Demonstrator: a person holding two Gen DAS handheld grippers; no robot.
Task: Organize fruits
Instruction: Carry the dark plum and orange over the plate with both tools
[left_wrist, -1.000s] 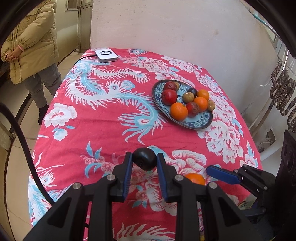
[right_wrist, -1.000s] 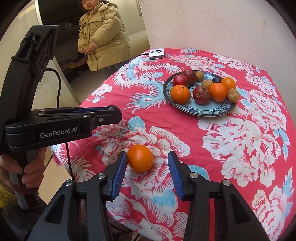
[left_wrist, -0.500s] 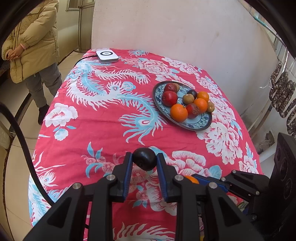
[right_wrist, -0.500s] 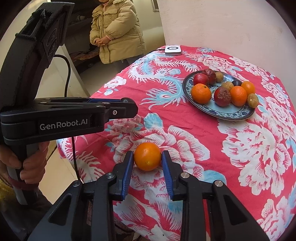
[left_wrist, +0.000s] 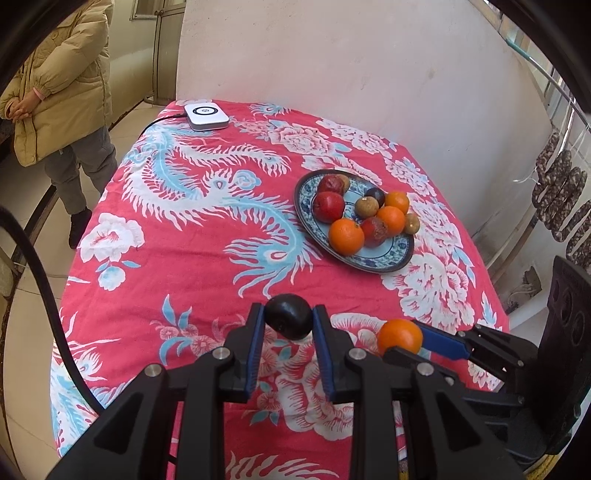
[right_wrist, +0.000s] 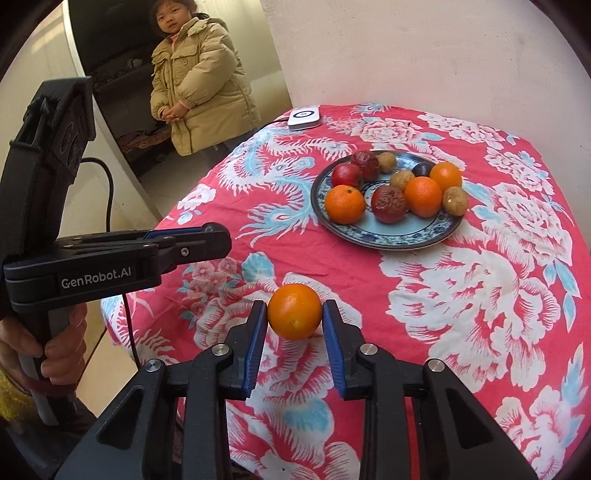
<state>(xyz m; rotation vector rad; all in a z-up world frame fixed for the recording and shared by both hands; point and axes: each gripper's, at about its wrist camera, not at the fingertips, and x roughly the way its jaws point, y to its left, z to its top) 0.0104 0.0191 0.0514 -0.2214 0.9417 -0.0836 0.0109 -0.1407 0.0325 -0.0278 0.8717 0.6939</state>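
The left claw (left_wrist: 289, 325) pinched a small, round, dark fruit (left_wrist: 289, 320), nearly black with a dull sheen, its blue pads pressed against both sides and the fruit held just above the near part of the surface (left_wrist: 184, 236). The right claw (right_wrist: 294, 317) gripped a smooth, bright orange (right_wrist: 294, 311) with a tiny dimple on its underside, also raised slightly over the red cloth patterned with white peonies and a pale blue phoenix. In the left wrist view that same orange (left_wrist: 400, 336) showed to the right, pinched between the other claw's blue pads. Farther back on the surface sat one blue-and-white patterned plate (right_wrist: 388, 236), and on it nine fruits could be counted: three oranges, three red ones (one smooth, two wrinkled), two or three small tan-brown round ones, and one dark one near the far side. The biggest plated orange (right_wrist: 345, 204) lay at the plate's near left. One white flat device (right_wrist: 303, 117) with a cable rested at the far edge. A person (right_wrist: 199, 92) in a tan padded coat stood beyond the surface, hands clasped. A hand (right_wrist: 55, 347) grasped the left claw's handle.
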